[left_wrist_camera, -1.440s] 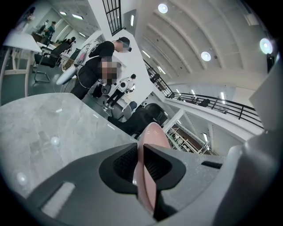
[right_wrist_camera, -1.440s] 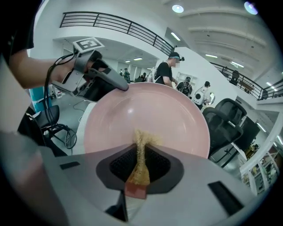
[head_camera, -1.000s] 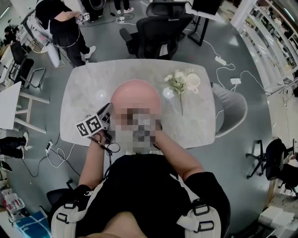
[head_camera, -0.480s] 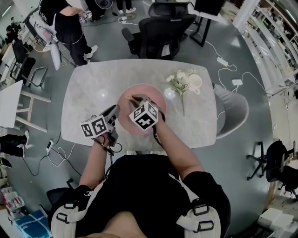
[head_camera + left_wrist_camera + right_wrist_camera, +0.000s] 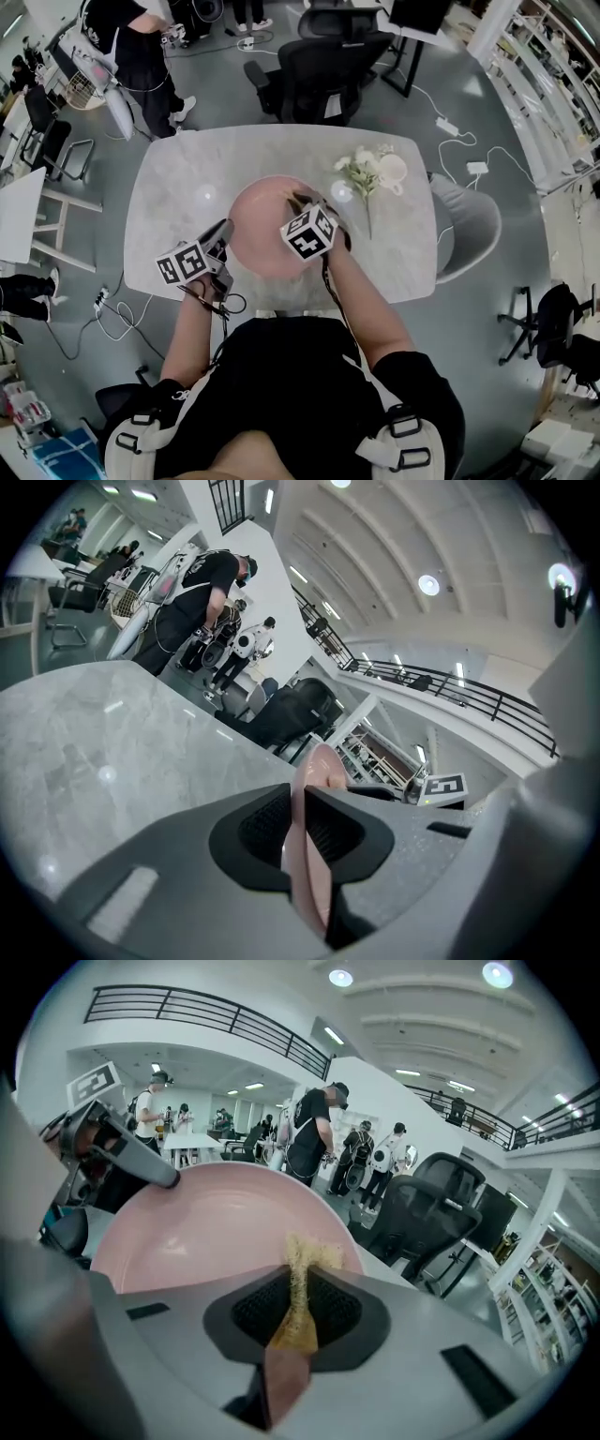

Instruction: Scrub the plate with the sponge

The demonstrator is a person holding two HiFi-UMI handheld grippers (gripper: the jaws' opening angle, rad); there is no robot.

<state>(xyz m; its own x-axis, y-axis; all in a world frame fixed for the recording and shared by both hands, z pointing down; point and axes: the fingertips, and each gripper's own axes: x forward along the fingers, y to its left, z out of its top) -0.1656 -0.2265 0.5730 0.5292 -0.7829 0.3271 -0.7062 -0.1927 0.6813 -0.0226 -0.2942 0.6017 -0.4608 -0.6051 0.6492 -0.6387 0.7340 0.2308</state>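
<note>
Since half a second ago, the right gripper (image 5: pixel 305 204) has slid from the middle of the plate (image 5: pixel 262 230) toward its right part, and its marker cube (image 5: pixel 309 232) now sits further right. The left gripper (image 5: pixel 225 236) has shifted slightly down and left, same grip. The plate is still on the marble table (image 5: pixel 178 169), in front of the person.

Left forearm reaches forward, with the gripper angled up-right to the plate's left rim. Its jaws are clamped on that rim, which shows edge-on between the pads in the left gripper view (image 5: pixel 314 780). Right forearm reaches forward over the near edge, with the gripper pointing at the plate's right side. Its jaws are pinched tight on the sponge (image 5: pixel 298 1279), whose yellow frayed end sticks out over the pink plate (image 5: pixel 206 1232). That end probably touches the surface, but contact is hard to confirm. Flowers (image 5: pixel 361 171) and a cup (image 5: pixel 389 167) lie just right of the plate.
</note>
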